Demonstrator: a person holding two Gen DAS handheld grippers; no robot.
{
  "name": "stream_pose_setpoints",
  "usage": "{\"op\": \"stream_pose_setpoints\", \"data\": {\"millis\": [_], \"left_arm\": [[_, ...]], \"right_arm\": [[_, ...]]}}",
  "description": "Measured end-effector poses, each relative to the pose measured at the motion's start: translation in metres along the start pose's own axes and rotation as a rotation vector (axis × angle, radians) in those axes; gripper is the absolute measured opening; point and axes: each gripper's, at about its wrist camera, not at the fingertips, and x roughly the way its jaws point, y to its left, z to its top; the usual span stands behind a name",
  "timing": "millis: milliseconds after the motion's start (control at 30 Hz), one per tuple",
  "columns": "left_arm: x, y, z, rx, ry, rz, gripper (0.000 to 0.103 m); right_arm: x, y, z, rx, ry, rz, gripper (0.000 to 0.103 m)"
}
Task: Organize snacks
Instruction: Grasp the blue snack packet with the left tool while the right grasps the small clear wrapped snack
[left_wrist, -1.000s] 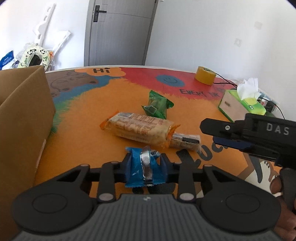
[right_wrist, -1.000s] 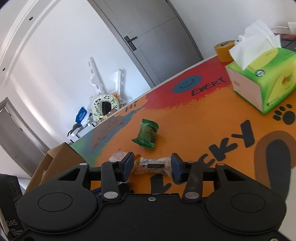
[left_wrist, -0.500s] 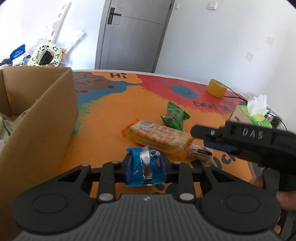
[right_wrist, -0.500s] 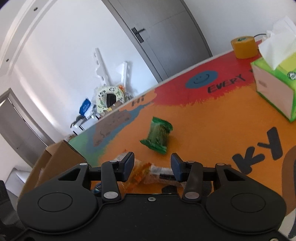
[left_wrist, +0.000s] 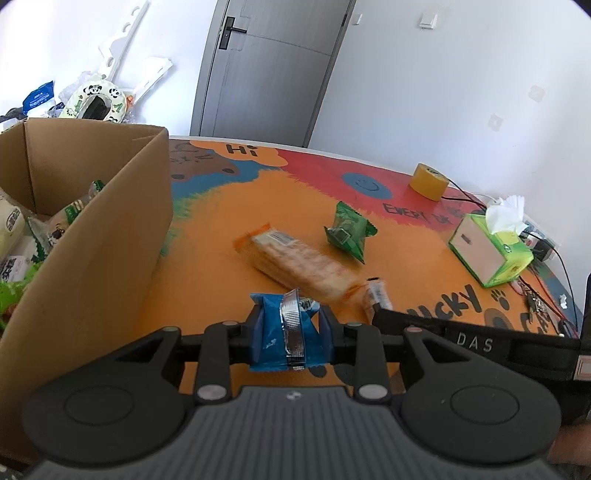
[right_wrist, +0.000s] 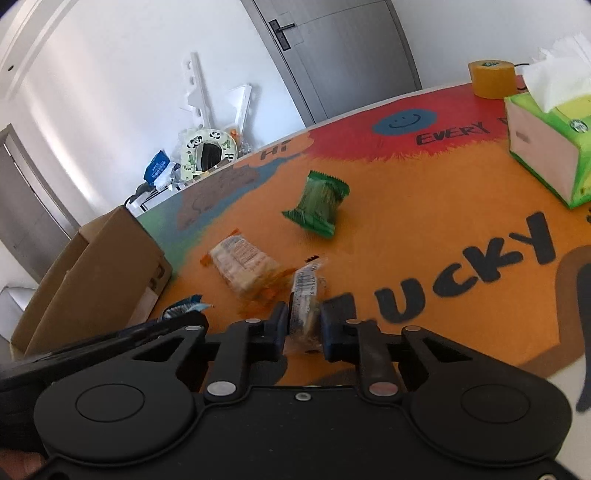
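My left gripper (left_wrist: 291, 328) is shut on a blue and silver snack packet (left_wrist: 286, 336), held above the table beside the open cardboard box (left_wrist: 96, 236). My right gripper (right_wrist: 303, 328) is closed around a small clear-wrapped snack bar (right_wrist: 304, 295) on the orange mat; that bar also shows in the left wrist view (left_wrist: 376, 295). A long cracker pack (left_wrist: 295, 262) lies mid-table and shows in the right wrist view (right_wrist: 245, 267) too. A green packet (left_wrist: 347, 232) lies beyond it, also in the right wrist view (right_wrist: 319, 205).
The box holds several packets (left_wrist: 22, 236). A green tissue box (left_wrist: 491, 251) and a yellow tape roll (left_wrist: 428, 181) stand at the right, with cables near the table edge. Clutter and a grey door lie behind the table.
The right gripper's fingers have closed in on the small bar. The left gripper, still holding the blue packet, has swung left and up, so more of the box's inside shows.
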Motion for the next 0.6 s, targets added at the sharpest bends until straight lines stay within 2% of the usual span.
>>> {"op": "stream_pose_setpoints", "data": {"millis": [267,600], "left_arm": [[-0.024,-0.001,-0.001,-0.001,-0.037,-0.049,0.030],[-0.064,0.001,0.011,0.023,-0.128,-0.075,0.030]], "right_arm": [[-0.032,0.006,-0.008,0.048,-0.066,-0.008,0.019],[-0.063,0.037,-0.011,0.039,-0.140,0.011,0.019]]}}
